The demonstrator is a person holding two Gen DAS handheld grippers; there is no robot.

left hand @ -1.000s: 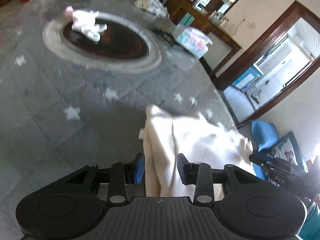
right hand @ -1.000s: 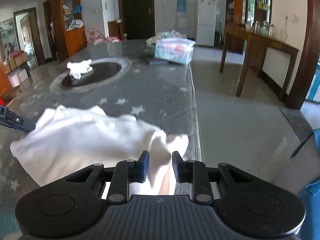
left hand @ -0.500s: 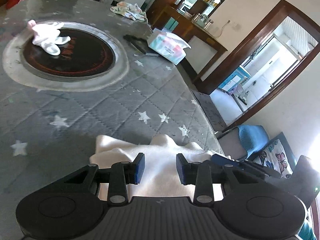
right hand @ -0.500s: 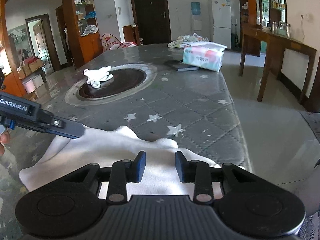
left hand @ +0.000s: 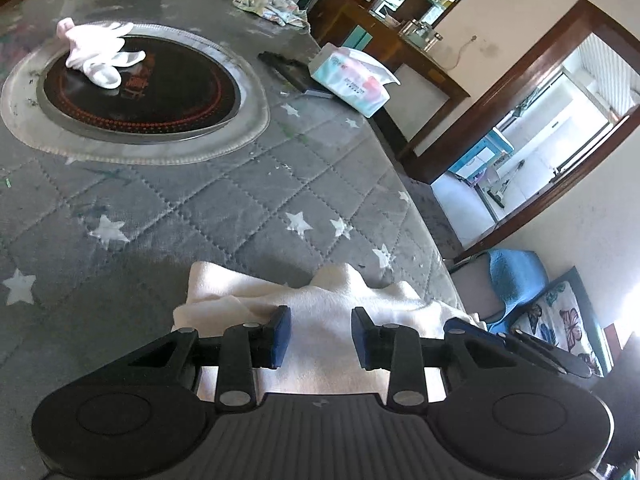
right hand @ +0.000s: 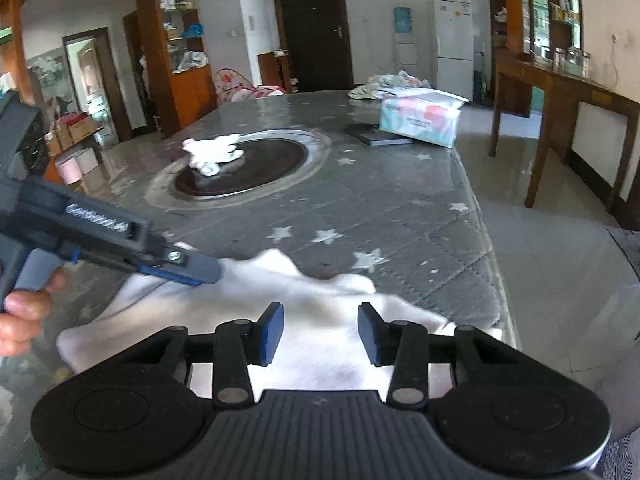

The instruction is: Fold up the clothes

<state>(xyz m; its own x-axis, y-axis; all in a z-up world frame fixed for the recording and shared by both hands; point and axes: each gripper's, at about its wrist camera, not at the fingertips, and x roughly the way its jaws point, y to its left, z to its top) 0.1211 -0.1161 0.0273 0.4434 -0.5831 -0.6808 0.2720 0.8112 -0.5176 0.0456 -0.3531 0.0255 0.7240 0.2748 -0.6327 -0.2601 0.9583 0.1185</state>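
A cream-white cloth (left hand: pixel 332 320) lies rumpled on the near edge of a grey quilted table cover (left hand: pixel 224 208) printed with white stars. It looks soft and thick, folded over on itself, with a wavy far edge that rises in small peaks.

At its left side, the left gripper (left hand: pixel 320 336) points down over the cloth with its blue-padded jaws spread apart; the fabric lies under the gap, and neither pad presses on it. In the right wrist view this gripper (right hand: pixel 200 274) reaches in from the left, its tip right at the cloth's (right hand: pixel 320 320) far left edge, gripped by a person's hand (right hand: pixel 24 308).

At the right side, the right gripper (right hand: pixel 320 334) hangs above the cloth near the table's corner. Its jaws have just been opening and now stand spread, with fabric beneath them but not pinched.
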